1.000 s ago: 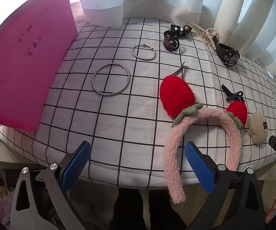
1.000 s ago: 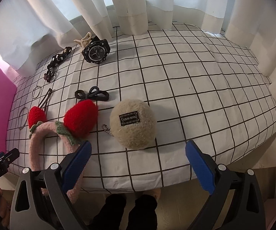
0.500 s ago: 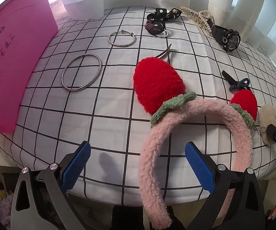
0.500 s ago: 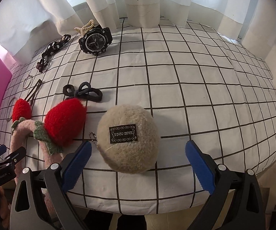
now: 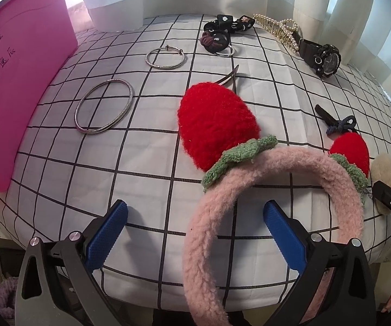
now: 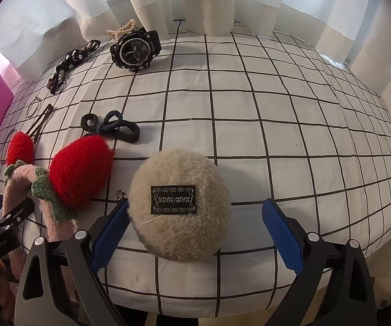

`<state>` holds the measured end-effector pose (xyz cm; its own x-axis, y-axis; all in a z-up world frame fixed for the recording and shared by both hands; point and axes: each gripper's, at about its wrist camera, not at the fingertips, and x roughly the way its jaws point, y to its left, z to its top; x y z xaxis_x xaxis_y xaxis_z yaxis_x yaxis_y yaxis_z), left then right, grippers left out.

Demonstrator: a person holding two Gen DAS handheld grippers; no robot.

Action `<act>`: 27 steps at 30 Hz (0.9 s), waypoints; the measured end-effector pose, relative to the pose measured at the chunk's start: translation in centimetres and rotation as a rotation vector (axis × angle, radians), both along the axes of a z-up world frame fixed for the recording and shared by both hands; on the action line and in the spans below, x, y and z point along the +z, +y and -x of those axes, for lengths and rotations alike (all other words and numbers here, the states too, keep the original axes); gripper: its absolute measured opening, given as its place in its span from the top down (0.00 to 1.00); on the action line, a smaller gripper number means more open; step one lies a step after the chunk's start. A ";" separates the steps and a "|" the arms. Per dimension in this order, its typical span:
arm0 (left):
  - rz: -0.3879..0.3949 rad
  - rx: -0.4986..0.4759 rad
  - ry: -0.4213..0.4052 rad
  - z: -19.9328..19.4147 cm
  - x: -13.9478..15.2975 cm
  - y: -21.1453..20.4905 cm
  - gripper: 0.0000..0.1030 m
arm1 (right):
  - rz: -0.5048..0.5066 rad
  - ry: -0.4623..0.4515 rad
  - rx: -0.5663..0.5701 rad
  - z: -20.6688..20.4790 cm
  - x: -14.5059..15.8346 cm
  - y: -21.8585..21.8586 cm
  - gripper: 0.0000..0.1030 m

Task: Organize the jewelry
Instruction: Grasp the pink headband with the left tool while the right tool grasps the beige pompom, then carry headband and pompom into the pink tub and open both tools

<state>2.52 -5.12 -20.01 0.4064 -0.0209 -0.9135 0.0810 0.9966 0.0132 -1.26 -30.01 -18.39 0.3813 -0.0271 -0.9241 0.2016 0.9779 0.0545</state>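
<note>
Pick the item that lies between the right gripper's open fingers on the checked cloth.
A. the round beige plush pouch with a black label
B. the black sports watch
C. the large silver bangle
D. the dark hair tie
A: in the right wrist view the beige plush pouch sits between the blue pads of the right gripper; the watch, hair tie and large bangle lie farther off.

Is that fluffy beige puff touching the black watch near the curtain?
Apart. In the right wrist view the beige puff lies near the table's front edge, while the black watch sits far back by the curtain, with several squares of checked cloth between them.
</note>
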 end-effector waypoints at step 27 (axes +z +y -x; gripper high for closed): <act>0.100 0.040 -0.087 1.7 4.7 0.9 0.87 | -0.108 -0.090 0.053 0.7 3.1 -0.1 0.50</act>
<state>0.78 -4.18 -15.30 0.4862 -0.0923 -0.8690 0.0444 0.9957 -0.0809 -1.94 -30.16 -15.29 0.4607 0.0925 -0.8827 0.1399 0.9746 0.1751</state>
